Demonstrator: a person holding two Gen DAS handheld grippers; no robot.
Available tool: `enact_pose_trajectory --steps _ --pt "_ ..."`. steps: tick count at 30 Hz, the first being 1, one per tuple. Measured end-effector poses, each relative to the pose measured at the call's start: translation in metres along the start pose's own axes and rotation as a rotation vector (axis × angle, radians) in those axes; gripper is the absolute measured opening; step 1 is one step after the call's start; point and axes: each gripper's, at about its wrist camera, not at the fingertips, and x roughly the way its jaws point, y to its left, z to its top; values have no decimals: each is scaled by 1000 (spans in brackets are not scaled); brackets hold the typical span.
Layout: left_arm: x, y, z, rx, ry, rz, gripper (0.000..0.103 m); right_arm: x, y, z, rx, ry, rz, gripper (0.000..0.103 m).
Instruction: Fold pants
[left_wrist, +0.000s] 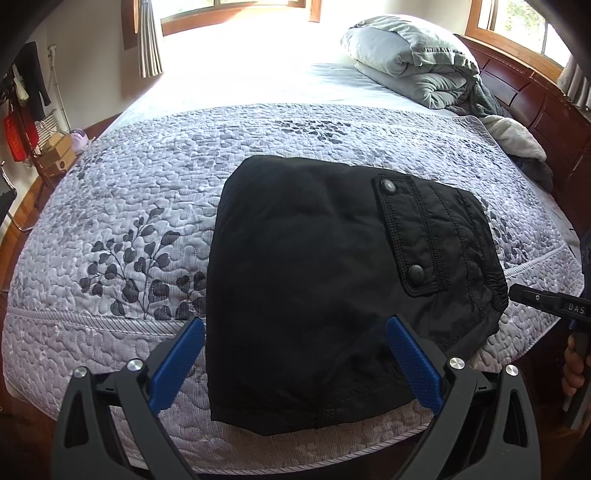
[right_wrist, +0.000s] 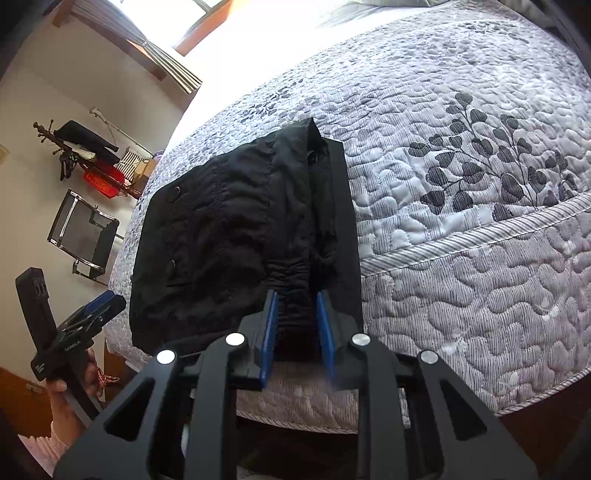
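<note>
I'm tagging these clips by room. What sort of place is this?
Most likely a bedroom: the folded black pants lie on a bed with a quilted bedspread, a rolled grey duvet near its wooden headboard.

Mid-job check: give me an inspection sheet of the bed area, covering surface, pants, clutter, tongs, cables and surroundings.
Surface: quilt with a leaf print, spread over the bed.
Job's things: black pants folded into a compact stack near the bed's edge, pocket flap with two snaps on top.
Clutter: bundled grey duvet and loose blankets by the headboard.
Grippers: left tongs wide open, straddling the pants' near corner; right tongs narrowly open astride the elastic waistband, pads not clearly pressing.
Cables: nothing seen.
Surroundings: windows, curtain, coat rack, folding chair.
</note>
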Motion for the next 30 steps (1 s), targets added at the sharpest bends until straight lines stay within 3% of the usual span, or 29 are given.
enact_pose_trajectory --steps 4,12,15,16,20,22,24,30 --pt "-7 -4 -2 15 -15 -9 99 -2 8 -9 -26 6 -37 35" --pt "-10 -3 -8 19 -12 0 99 15 13 -14 -34 30 -88 34" --pt "-10 -1 -10 11 -8 -1 99 16 13 -14 -38 26 -95 30" --pt "-9 -1 -11 12 -6 2 99 15 14 -14 -48 23 -110 19" --pt "-5 5 -13 7 9 15 99 7 14 -13 -63 25 -112 12" --pt "-3 9 -16 -5 16 18 99 7 12 -14 -69 33 -143 0" --pt "2 16 -19 -23 30 22 99 14 7 -16 -62 58 -184 0" --pt "15 42 -26 -79 92 1 99 19 -10 -25 4 55 -156 4"
